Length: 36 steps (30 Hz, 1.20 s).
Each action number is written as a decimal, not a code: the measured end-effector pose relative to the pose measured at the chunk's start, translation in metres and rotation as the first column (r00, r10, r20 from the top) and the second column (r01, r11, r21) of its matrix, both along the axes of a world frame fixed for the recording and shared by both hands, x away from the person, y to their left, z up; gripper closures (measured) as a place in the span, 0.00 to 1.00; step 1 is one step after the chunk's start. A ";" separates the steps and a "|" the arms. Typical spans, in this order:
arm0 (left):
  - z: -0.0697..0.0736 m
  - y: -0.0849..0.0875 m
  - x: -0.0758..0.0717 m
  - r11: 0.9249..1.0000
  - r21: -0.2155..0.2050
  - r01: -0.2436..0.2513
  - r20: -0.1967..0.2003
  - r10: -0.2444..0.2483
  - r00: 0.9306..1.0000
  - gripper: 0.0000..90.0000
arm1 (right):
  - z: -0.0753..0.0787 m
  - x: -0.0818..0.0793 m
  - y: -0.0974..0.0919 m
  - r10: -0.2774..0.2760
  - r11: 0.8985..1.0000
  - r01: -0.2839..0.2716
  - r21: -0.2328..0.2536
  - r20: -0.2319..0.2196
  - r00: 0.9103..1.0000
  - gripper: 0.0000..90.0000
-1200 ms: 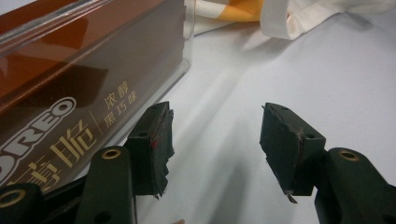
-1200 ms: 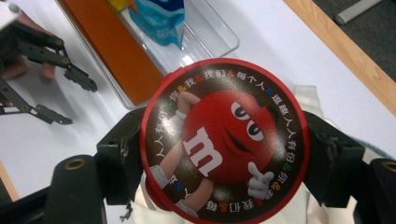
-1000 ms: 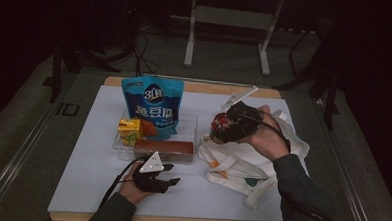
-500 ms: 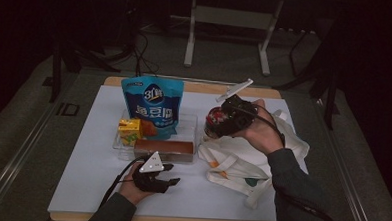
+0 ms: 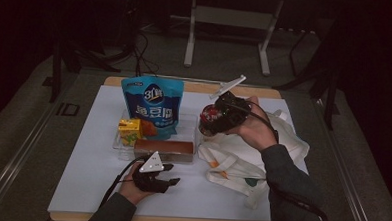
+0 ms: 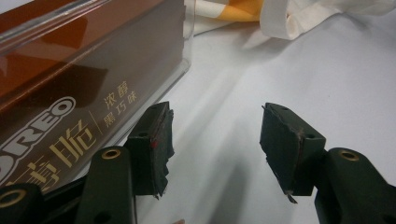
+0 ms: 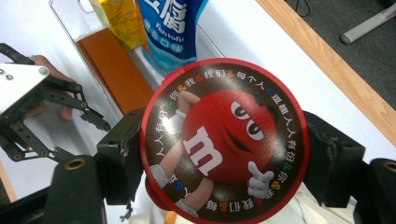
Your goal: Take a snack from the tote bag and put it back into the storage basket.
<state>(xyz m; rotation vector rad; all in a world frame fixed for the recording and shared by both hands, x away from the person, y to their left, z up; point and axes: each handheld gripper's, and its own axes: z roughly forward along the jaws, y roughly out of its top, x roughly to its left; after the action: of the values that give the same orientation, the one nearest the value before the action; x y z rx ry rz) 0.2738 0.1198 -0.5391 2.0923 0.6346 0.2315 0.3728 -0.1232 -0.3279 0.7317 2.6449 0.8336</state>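
White paper covers the desk [image 5: 90, 186], which spans the middle of the high view. A cream tote bag [image 5: 261, 163] lies crumpled at its right, under the right forearm. A blue pouch [image 5: 153, 106] stands at upper centre in a clear tray [image 5: 116, 143], with a yellow carton [image 5: 129, 130] at its lower left and a brown Oreo box [image 5: 163, 149] along the tray's front. The right gripper [image 7: 224, 156], raised above the bag's left edge, clamps a red M&M's tin [image 7: 224, 140] by its sides, lid facing its camera. The left gripper [image 6: 215, 140] rests low at bottom centre, just beside the Oreo box, jaws apart and empty.
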 end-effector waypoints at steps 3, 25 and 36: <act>0.000 0.000 0.000 1.000 0.001 0.001 0.000 -0.001 1.000 0.49 | 0.000 0.000 0.003 0.004 1.000 -0.004 0.002 -0.001 1.000 0.28; 0.000 0.000 0.000 1.000 0.000 0.002 -0.001 -0.002 1.000 0.49 | -0.006 0.009 0.022 0.020 1.000 -0.019 0.019 -0.012 1.000 0.28; 0.000 0.000 0.000 1.000 -0.002 0.000 -0.001 0.000 1.000 0.49 | -0.013 0.012 0.032 0.024 0.999 -0.023 0.031 -0.027 0.999 0.28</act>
<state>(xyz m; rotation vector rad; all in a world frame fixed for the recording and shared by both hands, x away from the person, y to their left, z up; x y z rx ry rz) 0.2737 0.1197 -0.5392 2.0901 0.6349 0.2299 0.3849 -0.0910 -0.3413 0.7257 2.6757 0.8785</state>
